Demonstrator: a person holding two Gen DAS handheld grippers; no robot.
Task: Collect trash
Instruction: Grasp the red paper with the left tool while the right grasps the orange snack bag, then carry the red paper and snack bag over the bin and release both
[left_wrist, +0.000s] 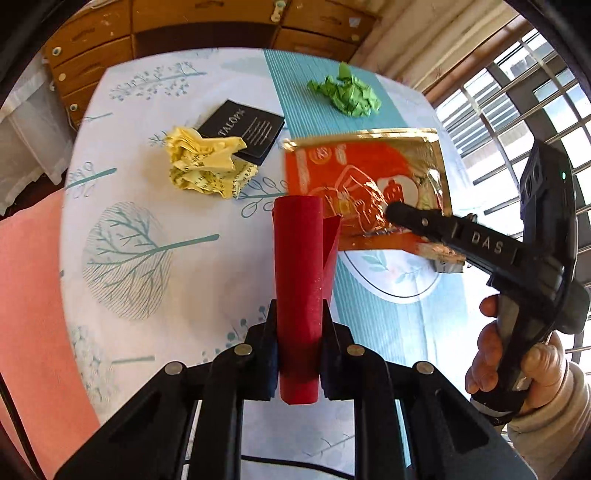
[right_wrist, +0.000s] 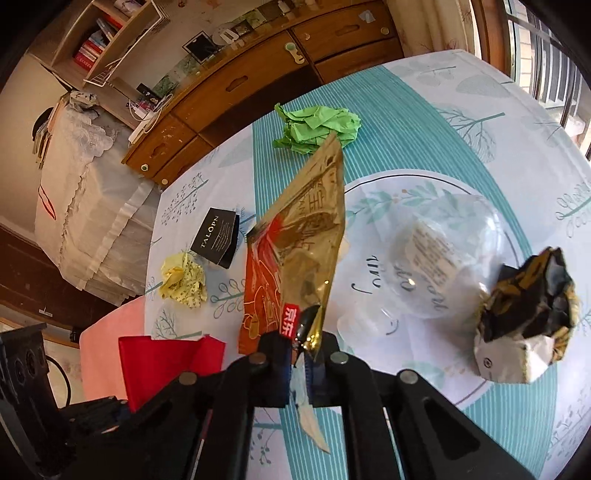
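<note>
Left claw (left_wrist: 299, 354): clamped on a rolled red paper sheet (left_wrist: 300, 266), held off the tabletop (left_wrist: 155, 295).
Right claw (right_wrist: 301, 365): pinched on the corner of an orange-and-gold foil snack bag (right_wrist: 295, 236), hanging clear.
Remaining trash: yellow paper wad (left_wrist: 207, 166), green paper wad (left_wrist: 347, 96), black-gold wrapper (right_wrist: 528, 321).
Handling advice: keep both grips firm; carry without snagging bag on roll.

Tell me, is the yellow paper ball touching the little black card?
Touching. In the left wrist view the yellow paper ball lies over a corner of the black card. The right wrist view shows them close, contact unclear.
</note>
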